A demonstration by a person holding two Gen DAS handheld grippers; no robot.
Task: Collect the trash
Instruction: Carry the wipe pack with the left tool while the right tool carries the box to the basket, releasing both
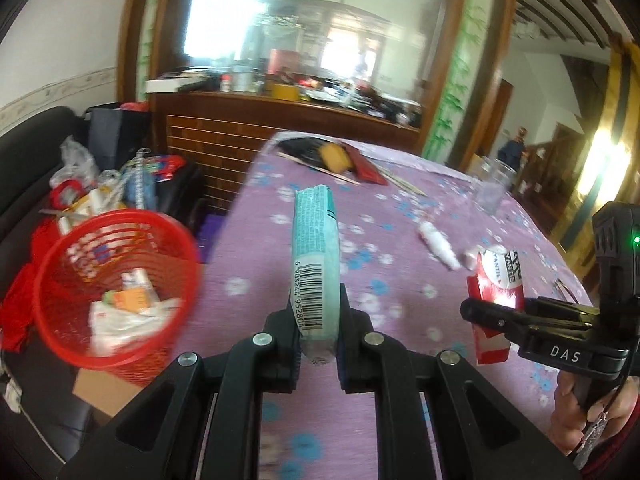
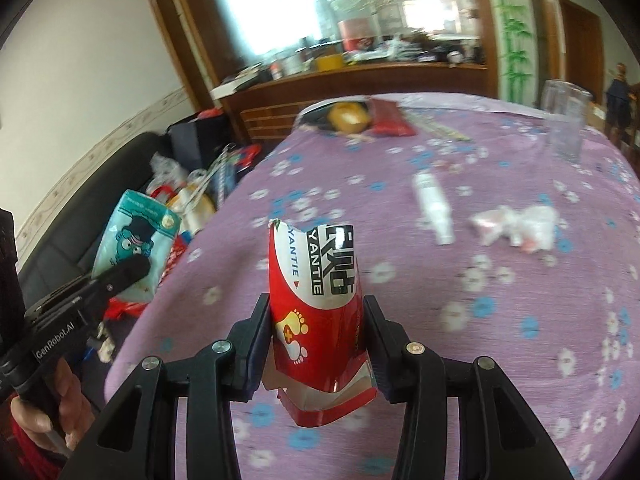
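Observation:
My left gripper is shut on a flat teal tissue packet with a barcode, held upright over the left side of the purple flowered table. A red mesh bin holding wrappers stands just left of the table edge. My right gripper is shut on a torn red-and-white carton, above the table. The right wrist view shows the left gripper with the teal packet beyond the table's left edge. On the table lie a small white bottle and a crumpled white wrapper.
A clear glass stands at the far right of the table. Red packets and sticks lie at its far end. A black sofa piled with bags sits behind the bin. A wooden sideboard runs along the back.

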